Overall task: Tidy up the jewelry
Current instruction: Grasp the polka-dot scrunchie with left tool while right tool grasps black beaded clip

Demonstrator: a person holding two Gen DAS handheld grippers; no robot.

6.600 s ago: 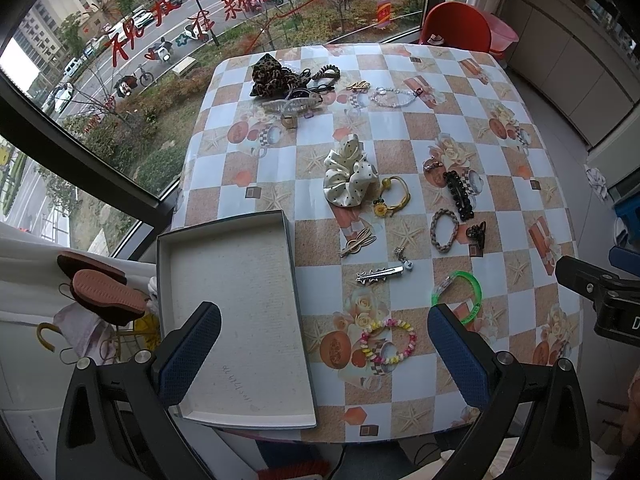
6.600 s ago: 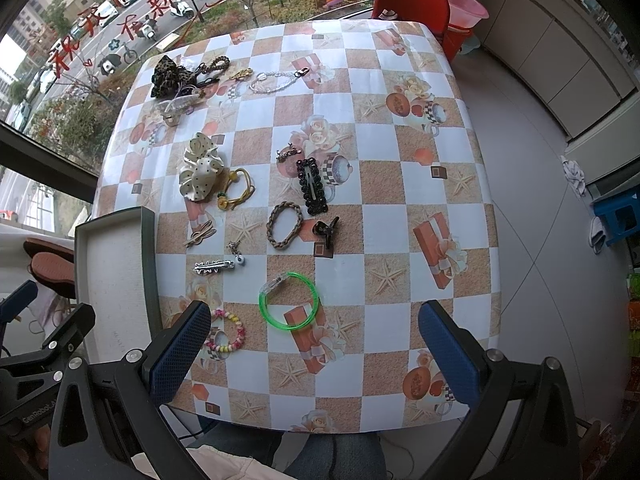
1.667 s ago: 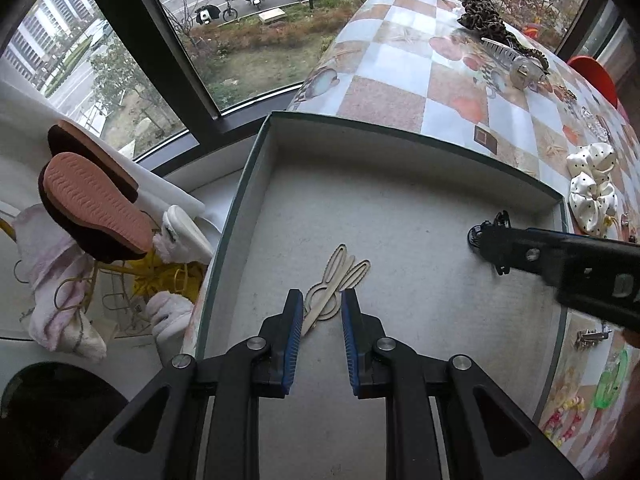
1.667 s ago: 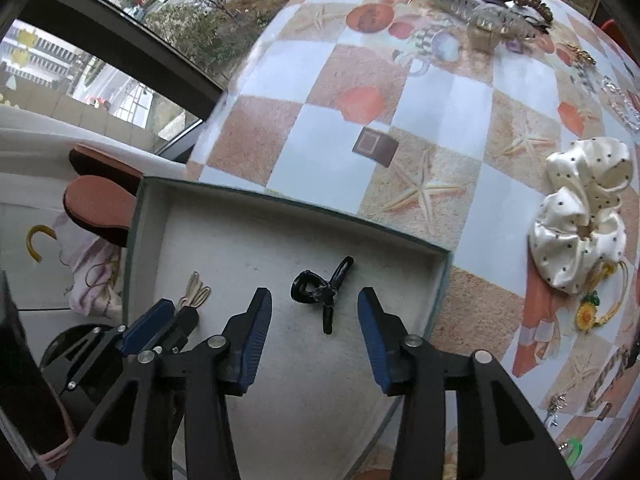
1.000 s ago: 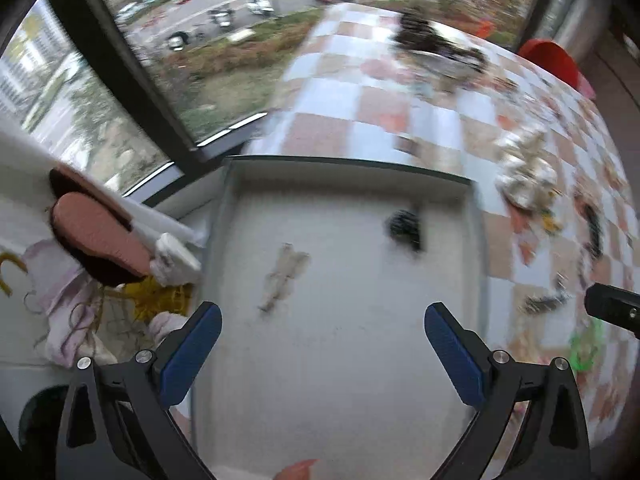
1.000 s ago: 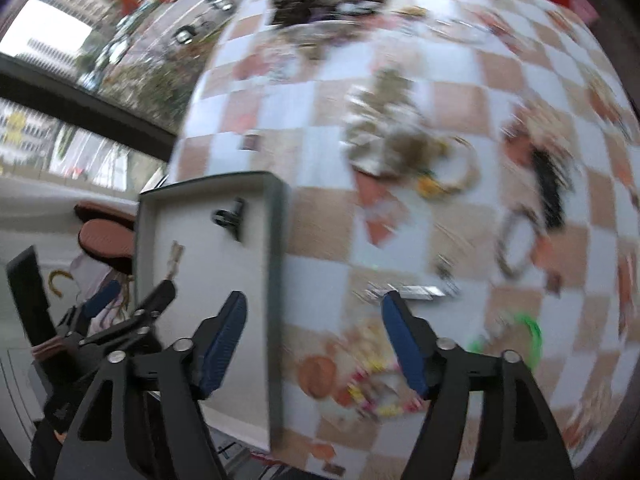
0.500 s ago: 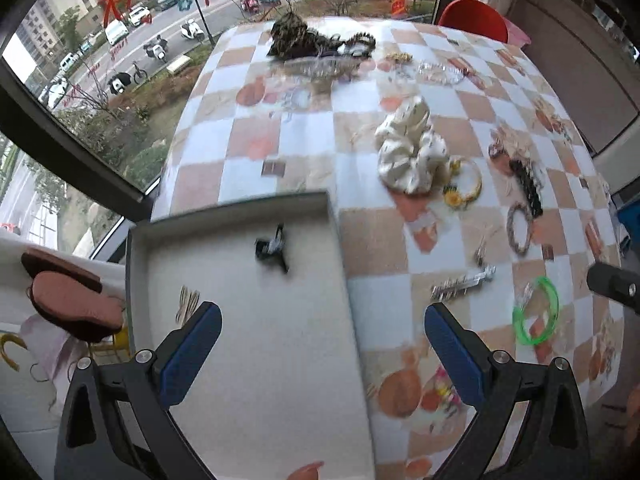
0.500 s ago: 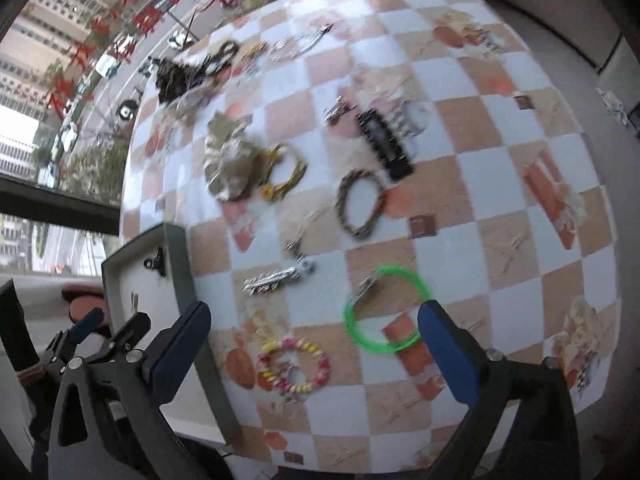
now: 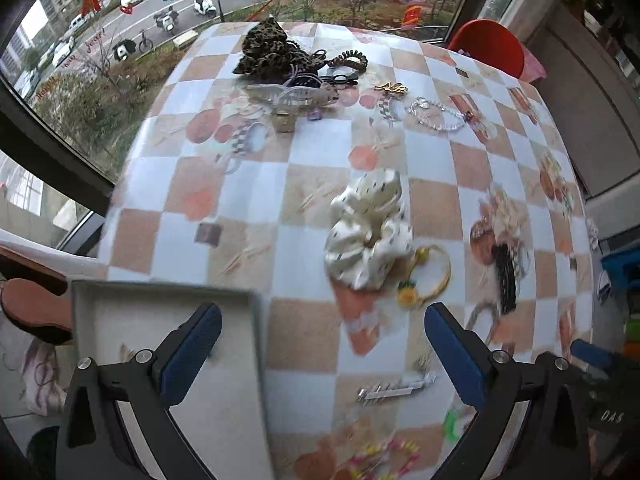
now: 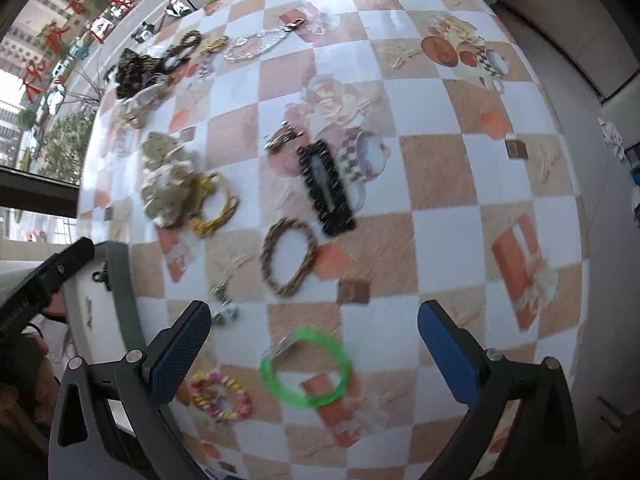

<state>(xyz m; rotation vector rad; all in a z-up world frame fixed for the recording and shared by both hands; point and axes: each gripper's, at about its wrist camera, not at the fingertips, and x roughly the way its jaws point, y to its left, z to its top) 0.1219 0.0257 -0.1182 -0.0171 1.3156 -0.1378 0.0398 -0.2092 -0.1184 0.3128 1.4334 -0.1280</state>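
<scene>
Right wrist view, gripper (image 10: 314, 340) spread wide, green bangle (image 10: 306, 367) perhaps below, tray (image 10: 120, 280) leftward.

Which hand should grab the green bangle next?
Right, likely. The green bangle lies directly between the open right tool fingers in its own view. The left tool, also open, sits over the tray edge, with the bangle only at its frame's edge.
</scene>
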